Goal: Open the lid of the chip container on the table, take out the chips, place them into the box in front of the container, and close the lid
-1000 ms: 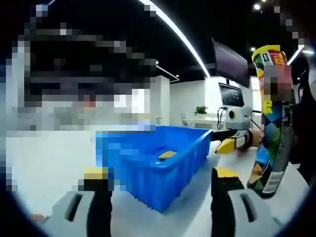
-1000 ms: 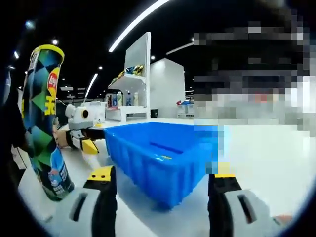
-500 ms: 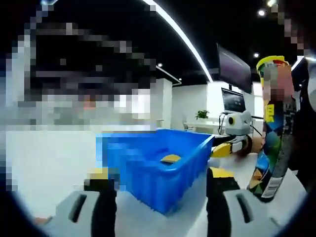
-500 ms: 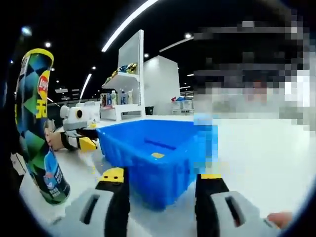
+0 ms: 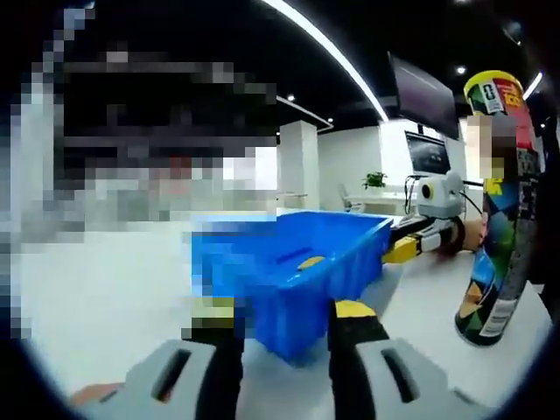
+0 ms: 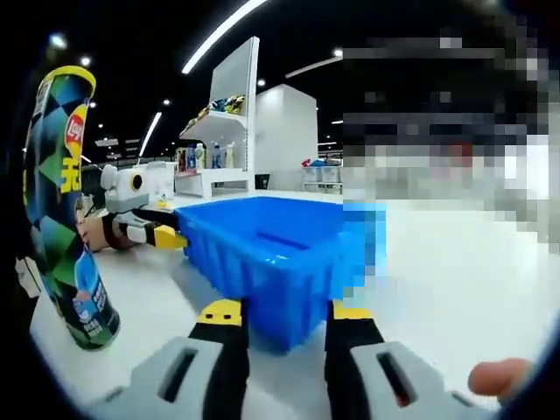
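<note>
The tall chip container [image 5: 497, 210], patterned and with a yellow top rim, stands upright on the white table, right of the blue box [image 5: 293, 267]. A yellow chip [image 5: 311, 262] lies inside the box. My left gripper [image 5: 284, 313] is low in front of the box's near corner, open with a narrow gap and nothing between its jaws. In the right gripper view the container [image 6: 59, 206] stands at the left and the blue box [image 6: 271, 249] in the middle. My right gripper [image 6: 285, 312] faces the box's corner, also open with a narrow, empty gap.
Each gripper shows in the other's view beyond the box: the right gripper [image 5: 429, 229] and the left gripper [image 6: 131, 219]. A fingertip [image 6: 497, 376] shows at the lower right. The white table [image 6: 455, 280] spreads around the box. A shelf unit [image 6: 219, 149] stands far behind.
The jaws of both grippers have drawn closer together, from wide apart to a narrow gap. Both views have shifted slightly; the box and container stand where they were.
</note>
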`<act>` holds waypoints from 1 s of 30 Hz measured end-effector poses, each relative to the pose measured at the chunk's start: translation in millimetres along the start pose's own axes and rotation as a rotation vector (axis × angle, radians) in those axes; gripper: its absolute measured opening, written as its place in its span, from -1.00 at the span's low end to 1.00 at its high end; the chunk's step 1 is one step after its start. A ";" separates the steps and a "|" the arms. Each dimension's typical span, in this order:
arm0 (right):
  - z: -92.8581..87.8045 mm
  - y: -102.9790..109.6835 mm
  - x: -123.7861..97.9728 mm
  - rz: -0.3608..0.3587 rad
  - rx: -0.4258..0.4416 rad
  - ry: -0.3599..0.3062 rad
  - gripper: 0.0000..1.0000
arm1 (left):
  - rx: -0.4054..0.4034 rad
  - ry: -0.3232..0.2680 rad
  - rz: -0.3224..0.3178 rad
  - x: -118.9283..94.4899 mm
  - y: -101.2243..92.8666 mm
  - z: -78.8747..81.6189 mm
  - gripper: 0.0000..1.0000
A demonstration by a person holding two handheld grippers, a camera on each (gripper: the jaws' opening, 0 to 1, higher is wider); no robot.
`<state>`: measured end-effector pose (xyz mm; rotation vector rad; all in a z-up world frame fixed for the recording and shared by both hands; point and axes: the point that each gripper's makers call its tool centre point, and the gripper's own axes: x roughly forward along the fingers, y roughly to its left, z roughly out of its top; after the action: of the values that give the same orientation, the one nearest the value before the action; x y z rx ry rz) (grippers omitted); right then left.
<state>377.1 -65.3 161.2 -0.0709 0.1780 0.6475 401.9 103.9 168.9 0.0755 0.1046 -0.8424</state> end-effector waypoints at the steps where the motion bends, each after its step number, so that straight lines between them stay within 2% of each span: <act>1: -0.2 1.0 0.3 0.001 -0.001 0.002 -0.40 | 0.004 0.001 0.000 1.1 0.6 0.0 -0.25; 3: 0.8 2.5 -1.0 0.003 -0.006 0.000 -0.41 | 0.005 -0.003 0.001 -1.9 -0.9 1.7 -0.25; 11: 11.4 6.2 -1.0 0.016 -0.013 -0.042 -0.41 | 0.001 -0.089 0.006 -9.3 1.3 20.4 -0.25; 24: 5.8 8.0 -0.2 0.010 -0.041 -0.026 -0.41 | 0.040 -0.080 0.003 -13.5 -0.9 17.5 -0.26; 28: 9.9 -1.2 1.6 0.004 -0.052 -0.040 -0.42 | 0.048 -0.105 0.005 -14.4 -1.2 24.4 -0.26; 29: 11.9 -1.6 1.1 0.001 -0.059 -0.045 -0.45 | 0.053 -0.117 0.006 -15.5 -2.3 28.1 -0.26; 30: 13.9 -2.5 0.3 0.003 -0.081 -0.049 -0.57 | 0.061 -0.135 -0.007 -15.7 -5.2 32.1 -0.27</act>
<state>380.9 -65.4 174.9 -0.1322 0.1052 0.6591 389.6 108.7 202.6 0.0754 -0.0477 -0.8551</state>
